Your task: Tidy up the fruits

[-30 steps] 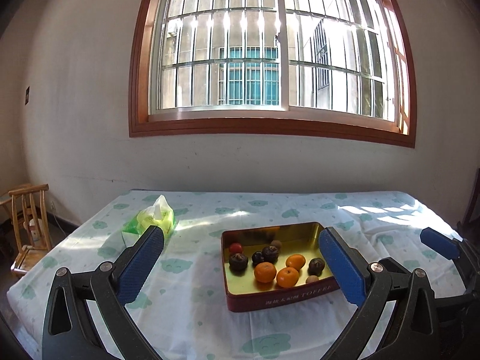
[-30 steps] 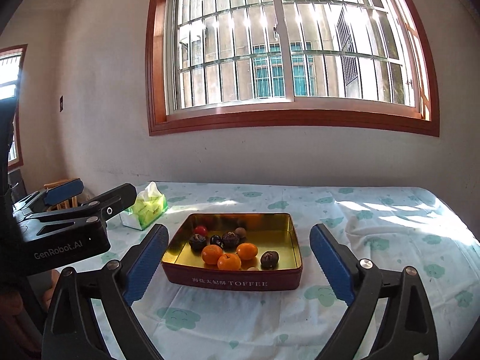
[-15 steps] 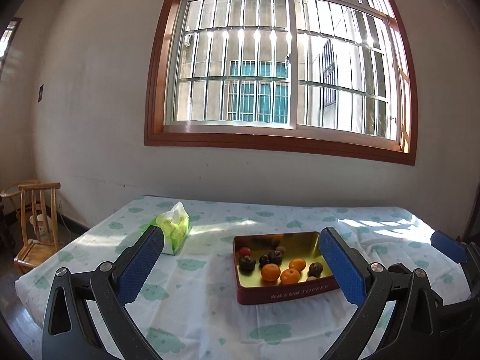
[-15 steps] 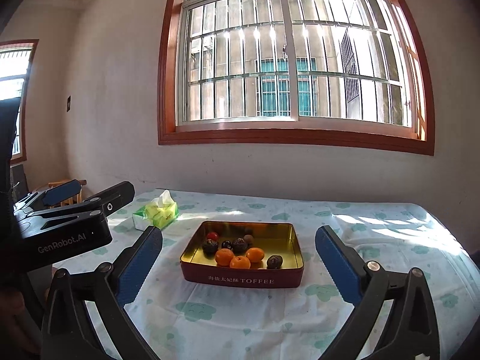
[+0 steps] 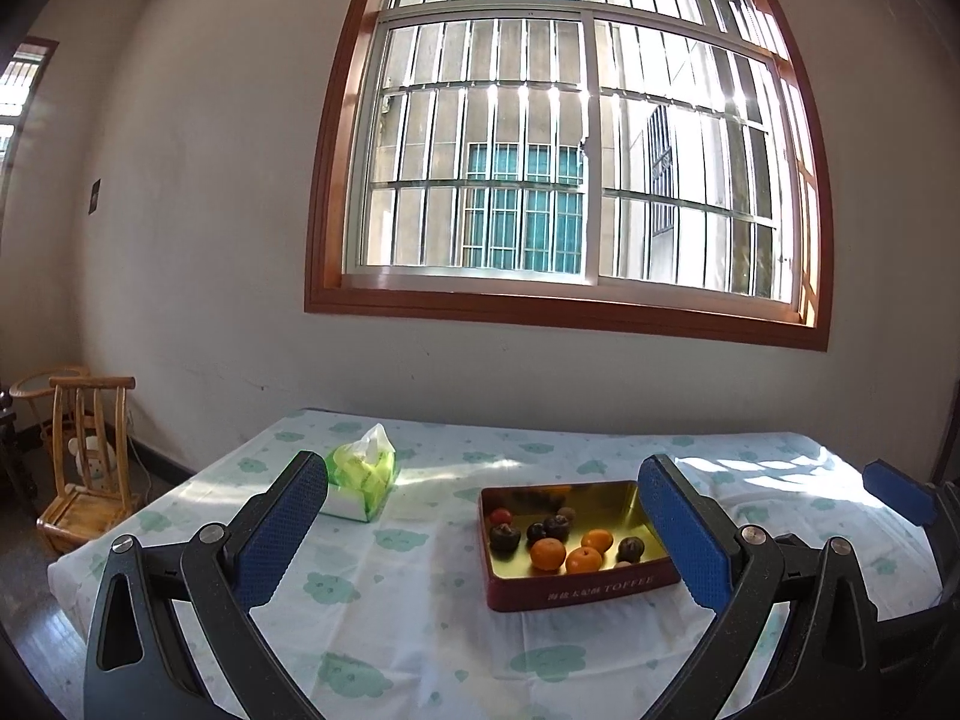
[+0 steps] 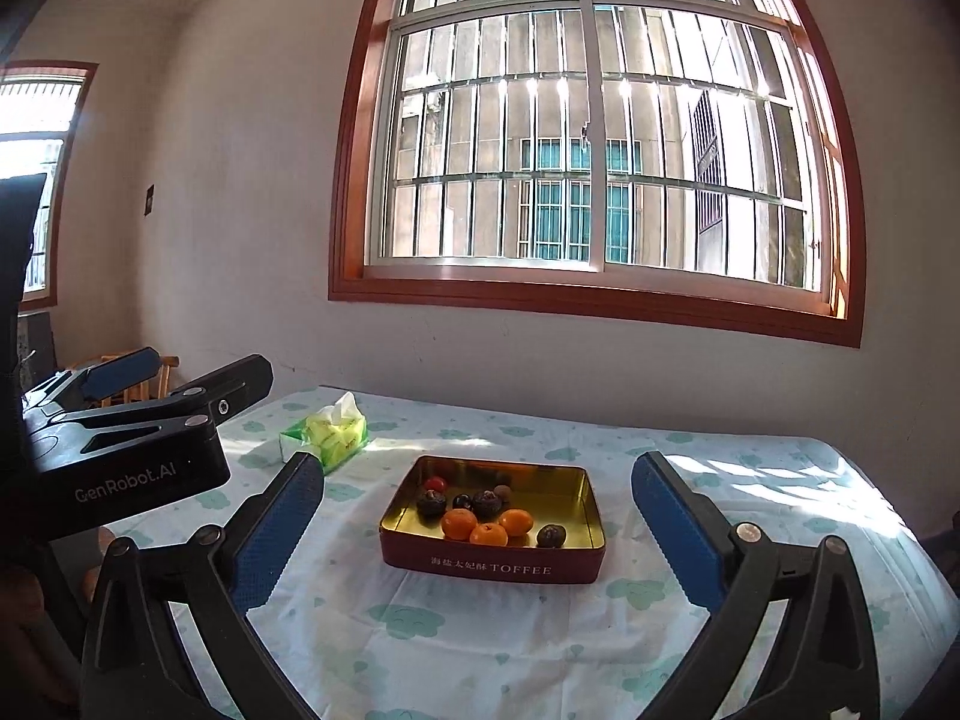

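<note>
Right wrist view: the right gripper (image 6: pixel 477 531) is held nearly level, tipped slightly down over the near part of the table (image 6: pixel 750 480), its blue-padded jaws spread as wide as they go after a last bit of opening, with nothing between the pads. The left gripper (image 5: pixel 483 531), seen from its own camera, points the same way, also nearly level, jaws wide apart and empty; from the right camera only its black body and one blue pad show at the left edge. The toffee tin (image 6: pixel 492 567) sits on the cloud-print cloth beyond both grippers, well apart from the pads, its long axis running left to right with the lettered side facing the cameras. Inside lie three oranges (image 6: pixel 487 534), several dark round fruits (image 6: pixel 432 504) and one small red fruit (image 6: pixel 434 483); the small pieces at the back are hard to identify. A green tissue pack (image 6: pixel 330 432) stands to the tin's left.
</note>
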